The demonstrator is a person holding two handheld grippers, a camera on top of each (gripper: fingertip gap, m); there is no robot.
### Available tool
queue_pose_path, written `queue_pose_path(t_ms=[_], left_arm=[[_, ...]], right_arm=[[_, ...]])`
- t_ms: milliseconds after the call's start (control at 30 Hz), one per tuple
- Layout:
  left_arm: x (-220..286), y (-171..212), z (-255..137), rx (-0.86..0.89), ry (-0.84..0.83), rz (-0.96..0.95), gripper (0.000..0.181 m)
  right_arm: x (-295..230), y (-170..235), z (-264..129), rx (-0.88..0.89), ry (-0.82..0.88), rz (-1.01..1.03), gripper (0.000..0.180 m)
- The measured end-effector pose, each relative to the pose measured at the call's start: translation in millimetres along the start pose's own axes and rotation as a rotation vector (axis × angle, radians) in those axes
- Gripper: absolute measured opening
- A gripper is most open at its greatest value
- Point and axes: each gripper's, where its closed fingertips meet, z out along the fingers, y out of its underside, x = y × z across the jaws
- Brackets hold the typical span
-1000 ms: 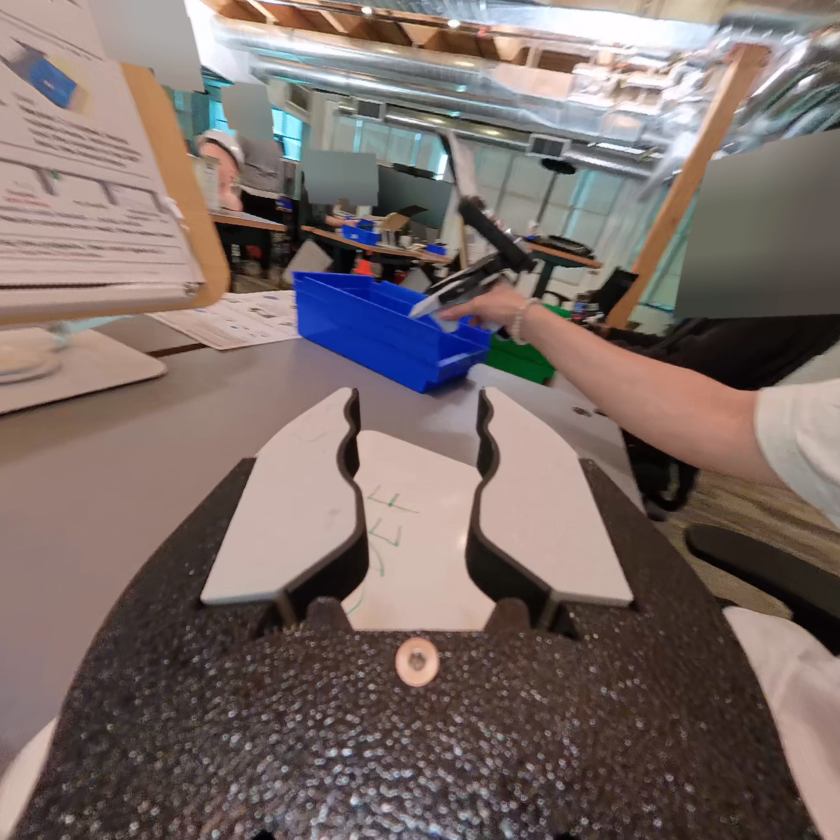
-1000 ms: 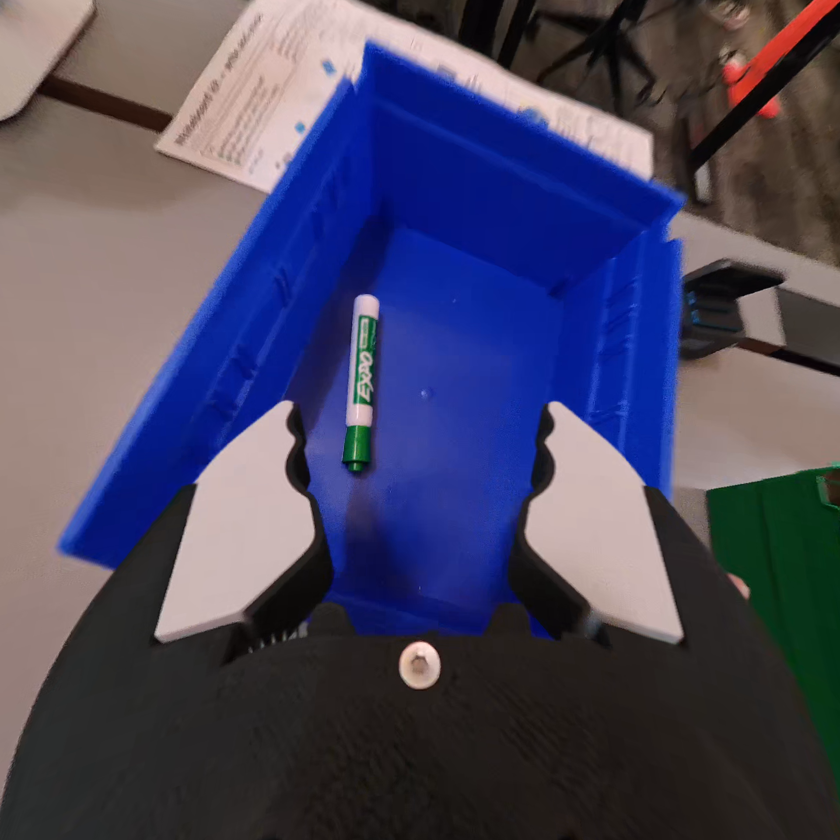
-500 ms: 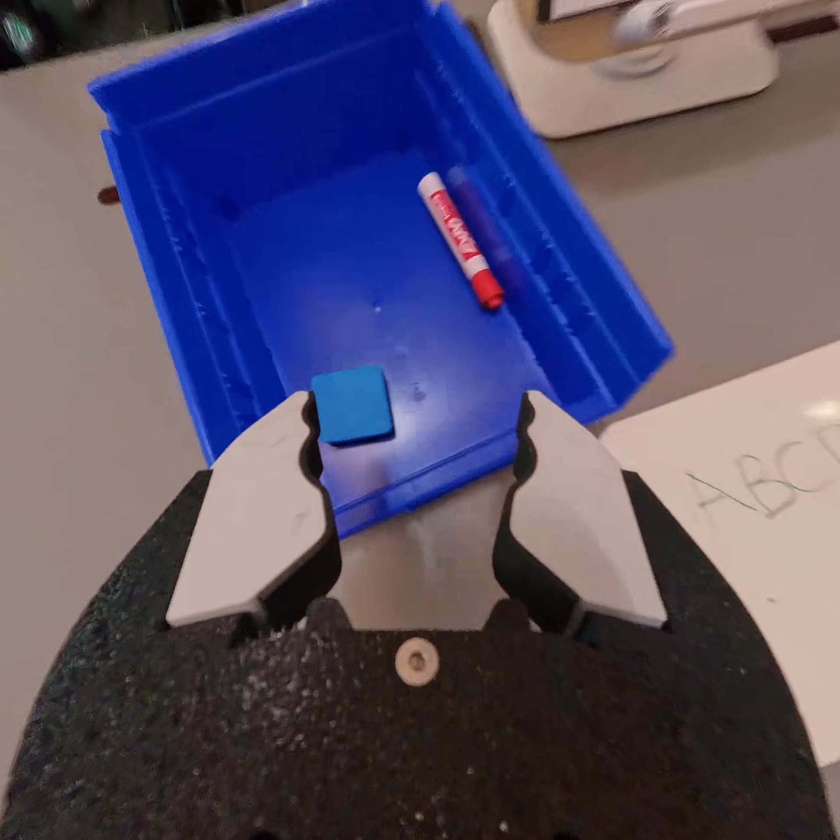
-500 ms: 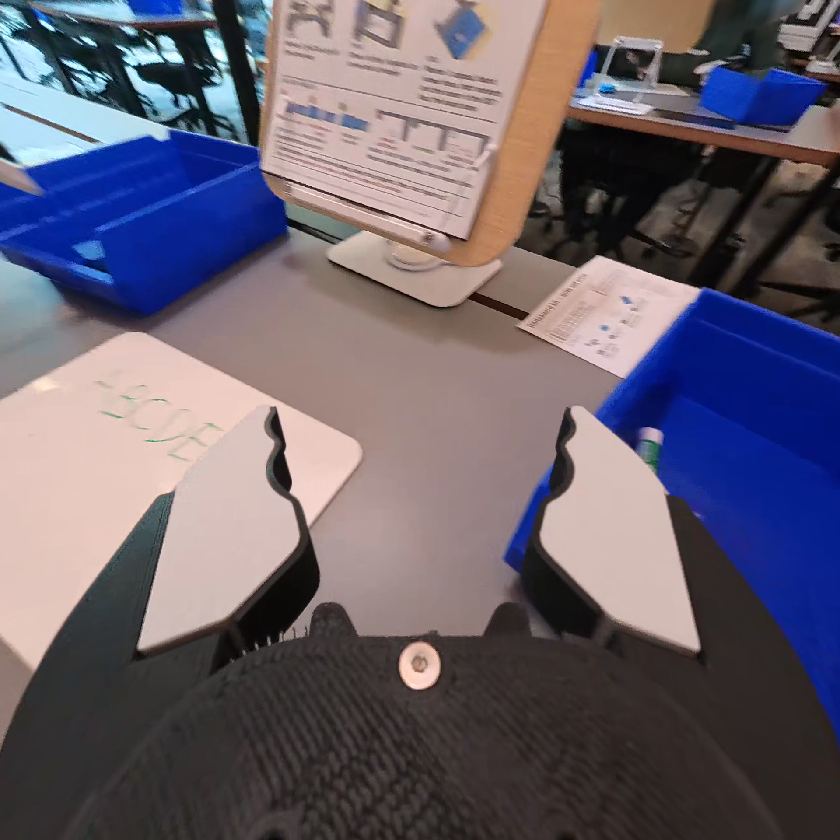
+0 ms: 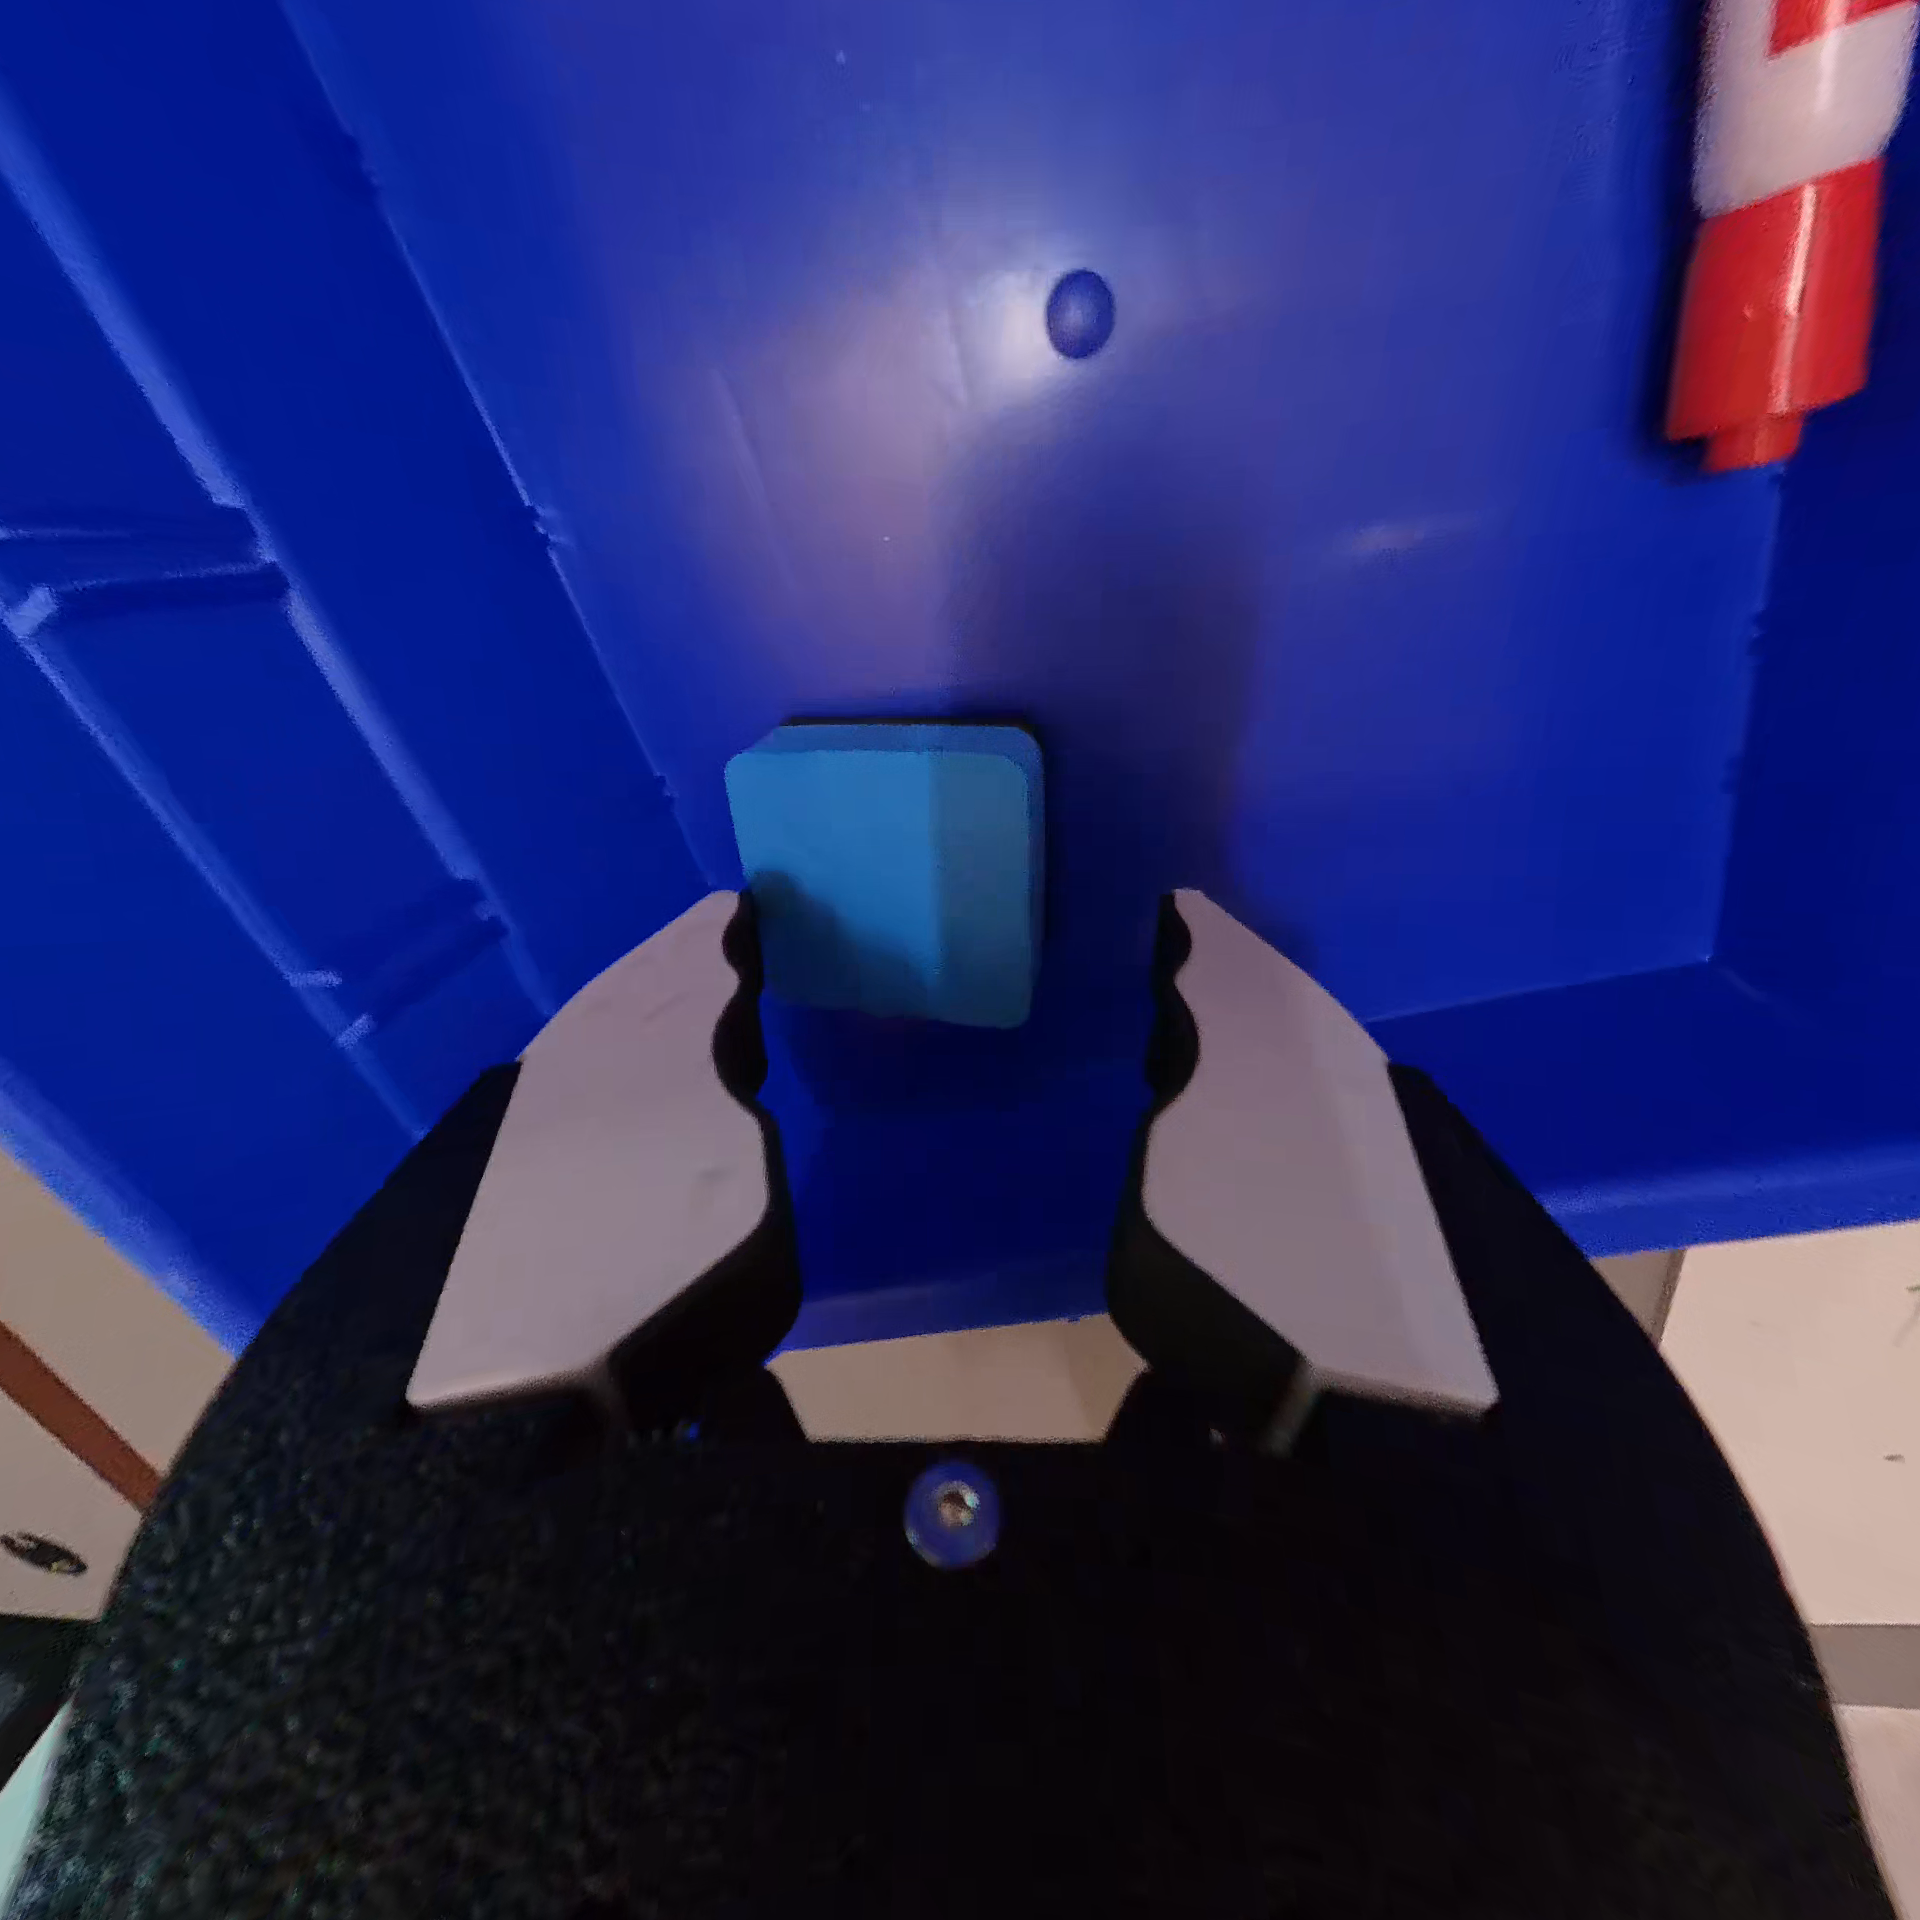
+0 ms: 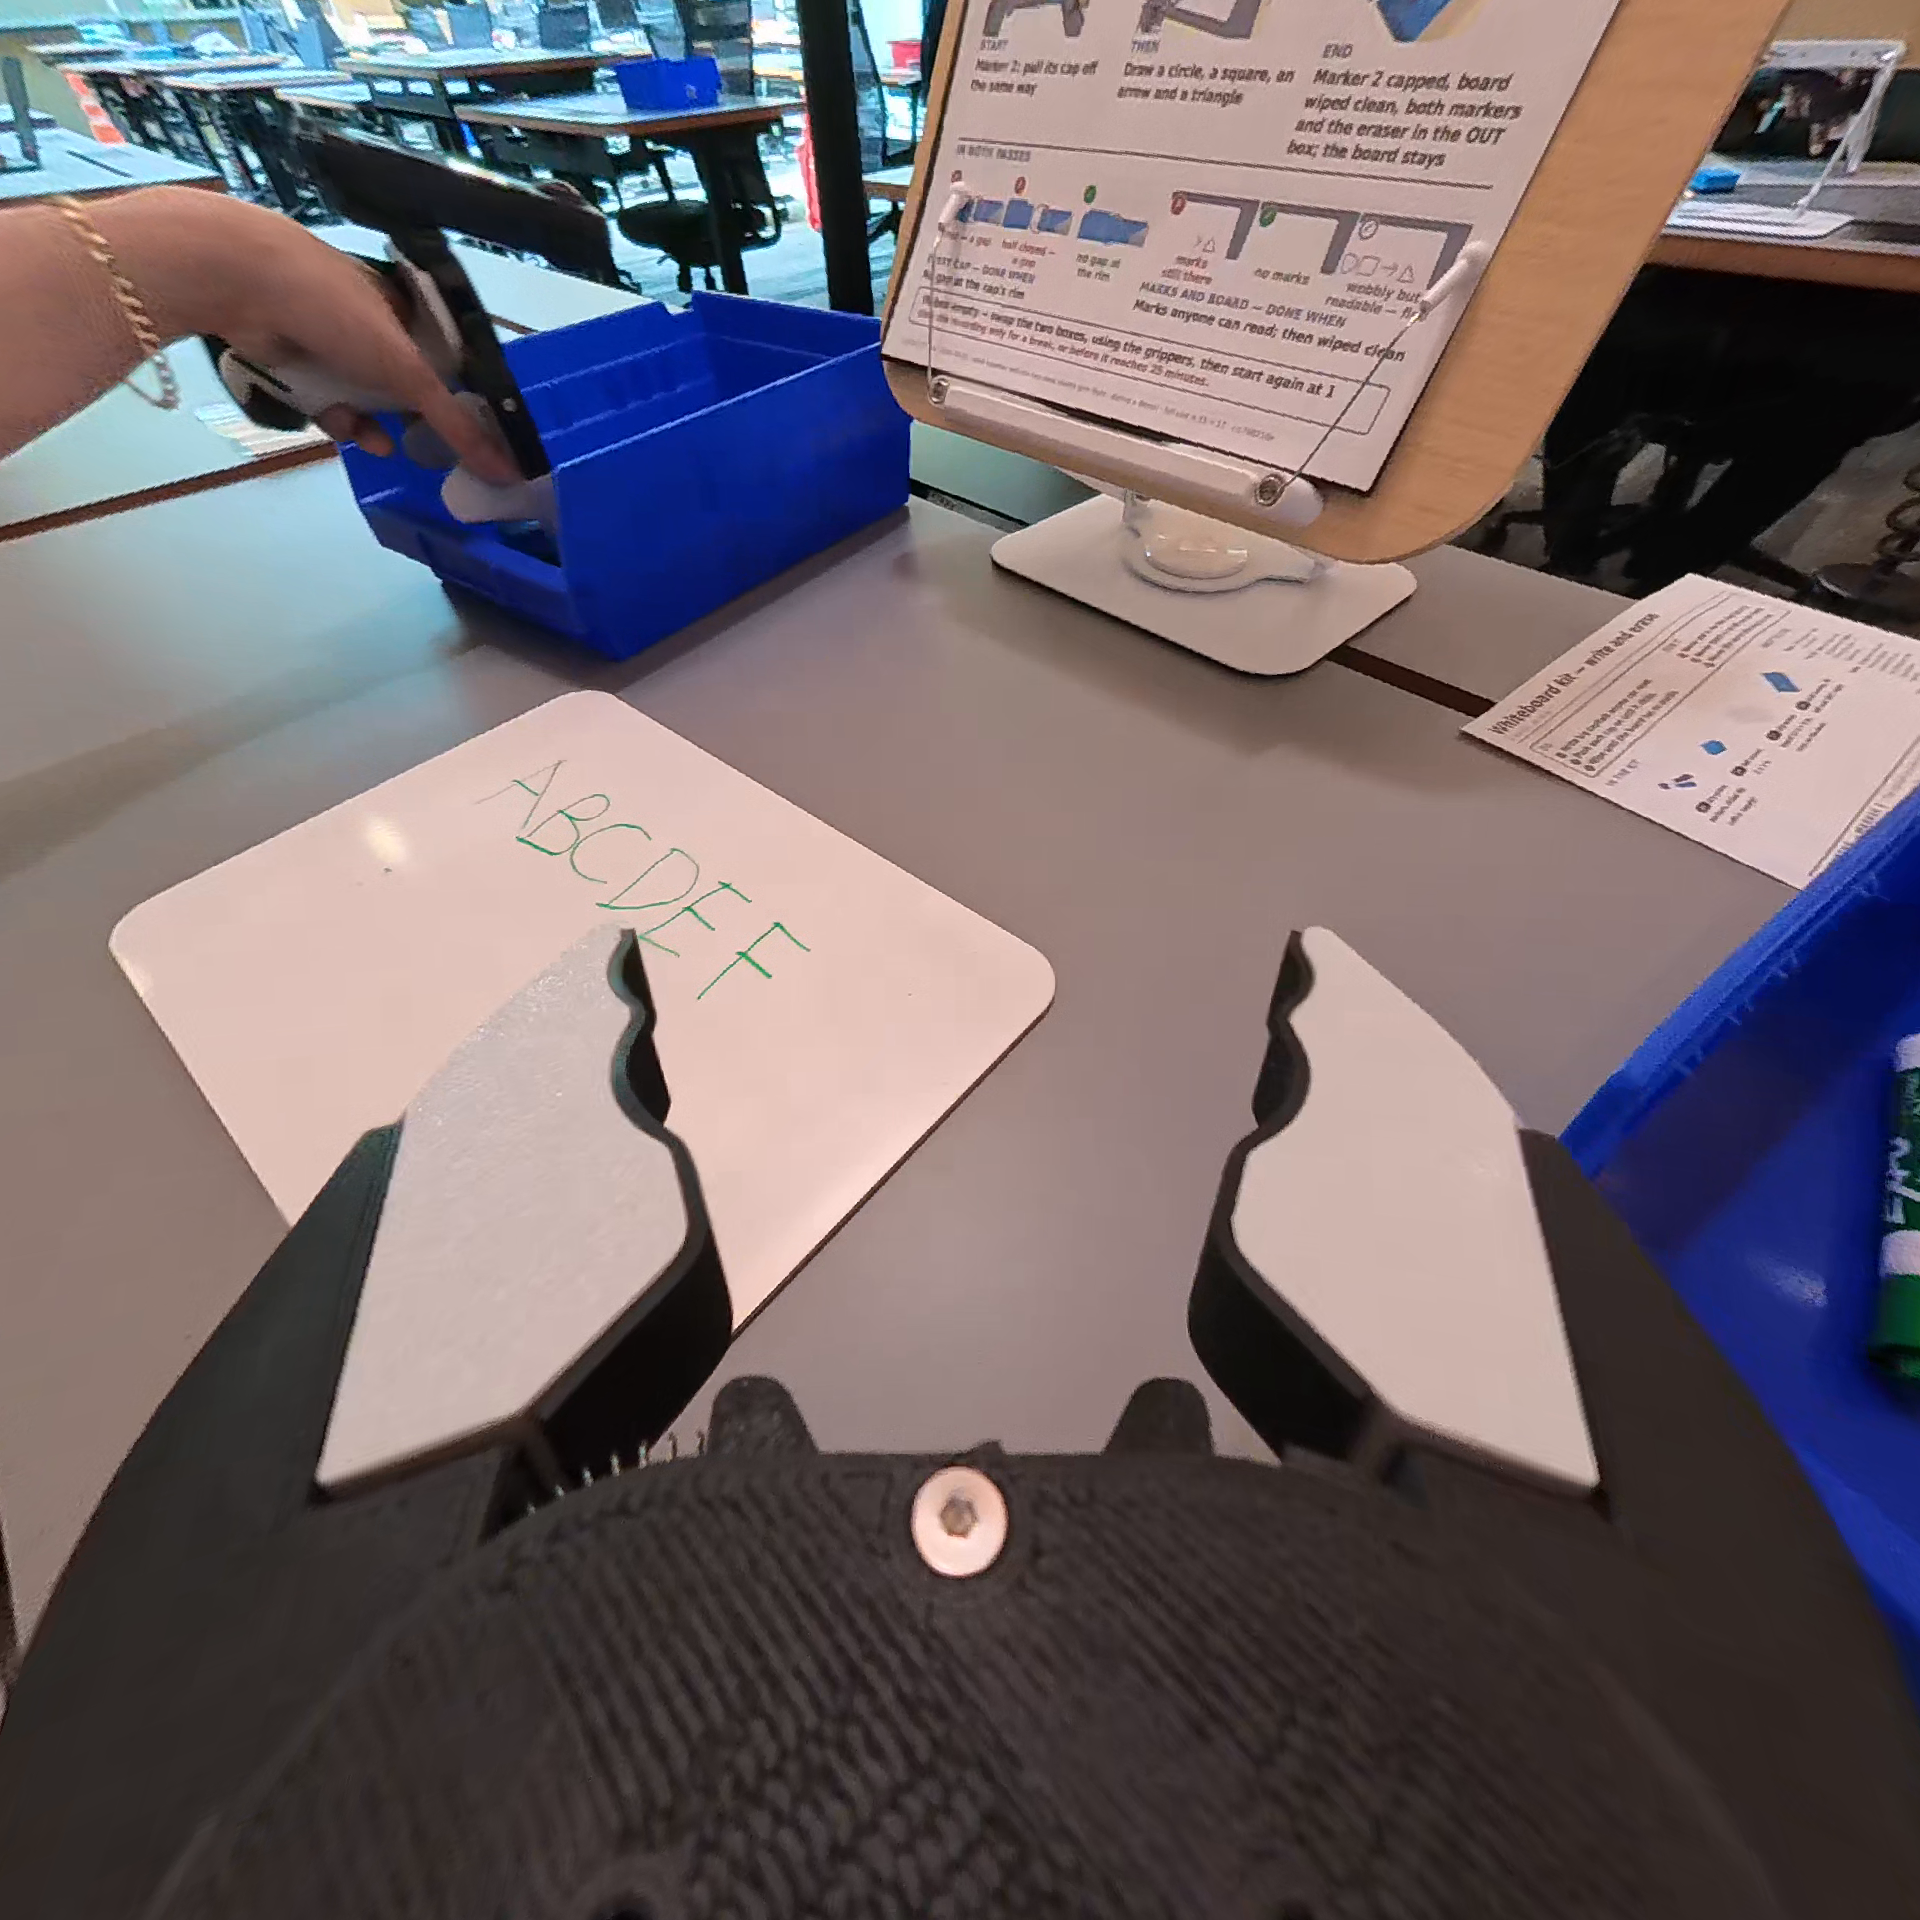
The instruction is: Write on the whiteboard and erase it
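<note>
Eraser pickup is the step in hand: the left gripper (image 5: 956, 904) is down inside the blue bin (image 5: 1351, 675), its fingers spread wide and holding nothing, with the light-blue eraser (image 5: 888, 878) lying on the bin floor just ahead, its near left corner touching or almost touching the left fingertip while the right fingertip stands clear. To do this well, I would shift slightly left so the block sits centred between the tips, push forward so the fingers straddle it, then close squarely on its 2 side faces. A red marker (image 5: 1787, 239) lies at the bin's far right, well apart. Only the left wrist view shows the eraser; only the right wrist view shows the whiteboard (image 6: 343, 935) on the grey counter (image 6: 1143, 790), green letters unerased, a green marker (image 6: 1896, 1216) in a second bin (image 6: 1714, 1143), and the right gripper (image 6: 961, 935) hovering wide open and empty.
</note>
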Motion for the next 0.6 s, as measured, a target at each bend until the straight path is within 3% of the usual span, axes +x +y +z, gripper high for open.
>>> queue_pose_path(t_ms=[233,267,367,600], left_arm=[[-5,-2,4,-0.028,-0.071,0.012,0.069],[-5,-2,5,-0.023,-0.08,0.019,0.066],[10,-5,10,0.026,0.028,0.033,0.033],[13,-12,9,0.138,0.011,0.087,0.029]], right_arm=[[-8,-4,4,0.025,-0.052,0.008,0.111],[-10,-3,5,0.021,-0.056,0.002,0.111],[-13,-1,7,0.006,-0.063,-0.019,0.111],[-16,-2,5,0.0,-0.055,-0.029,0.11]])
